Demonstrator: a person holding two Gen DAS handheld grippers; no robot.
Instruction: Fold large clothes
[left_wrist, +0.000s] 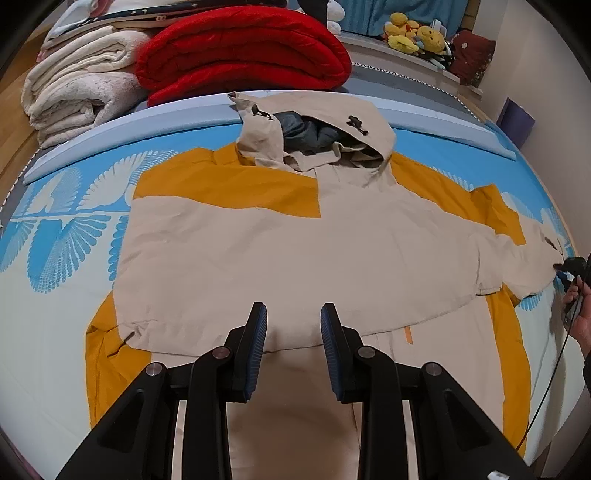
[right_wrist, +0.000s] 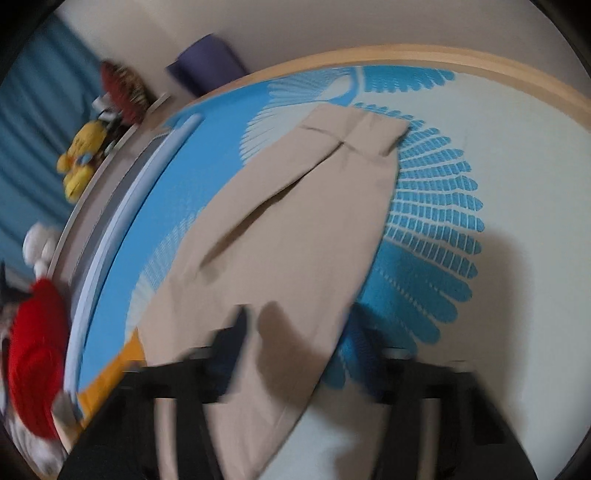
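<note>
A beige and mustard hooded jacket (left_wrist: 295, 240) lay spread on a bed (left_wrist: 55, 332) with a blue feather-pattern sheet, one sleeve already folded across the body. The left gripper (left_wrist: 293, 343) hovered over the lower middle of the jacket, its jaws apart and holding nothing. The right gripper (right_wrist: 295, 354) was at the outstretched right sleeve (right_wrist: 295, 240), seen through heavy blur; its fingers straddled the sleeve fabric with a gap between them, apparently not clamped.

The likely risk was a poor pinch: a grasp taken too near the edge could have slipped off, or pulled only the top layer, leaving the sleeve bunched instead of flat. Dragging it might also have disturbed the sleeve already folded.

Beyond the hood (left_wrist: 314, 125) sat a folded red blanket (left_wrist: 243, 51) and cream blankets (left_wrist: 77, 85), with yellow plush toys (left_wrist: 413, 33) on a far ledge. None blocked the fold.
</note>
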